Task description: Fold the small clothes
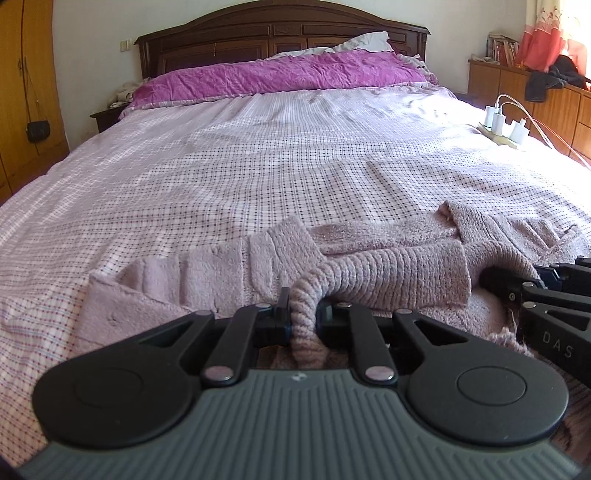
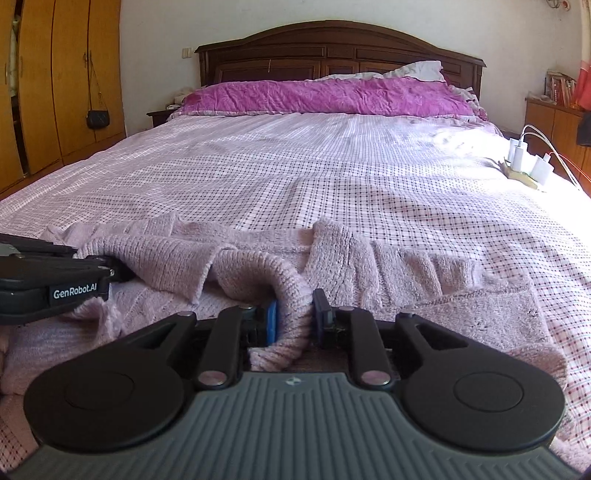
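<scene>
A fuzzy pale-pink knitted sweater [image 1: 388, 251] lies rumpled across the near edge of the bed [image 1: 258, 155], on a checked pink-and-white bedspread. The left gripper [image 1: 303, 314], black with a grey ribbed body, has its fingers closed on a ribbed fold of the knit, a rolled band of it that runs up between the jaws and curls over to the right. In the right wrist view the right gripper [image 2: 293, 317] pinches another thick ribbed roll of the same sweater [image 2: 258, 266], squeezed between a blue pad on one side and a dark pad on the other. The two grippers sit just beside each other, each showing at the side of the other's view, and both are low over the garment. A flatter part of the knit spreads toward the near left corner of the bed in the left wrist view.

Far up at the head edge lies a crinkled magenta pillow [image 1: 280, 74] against a dark carved wooden headboard [image 1: 280, 33]. Near the right edge of the bed a few white plugs and cables [image 1: 504, 123] rest in sunlight.
</scene>
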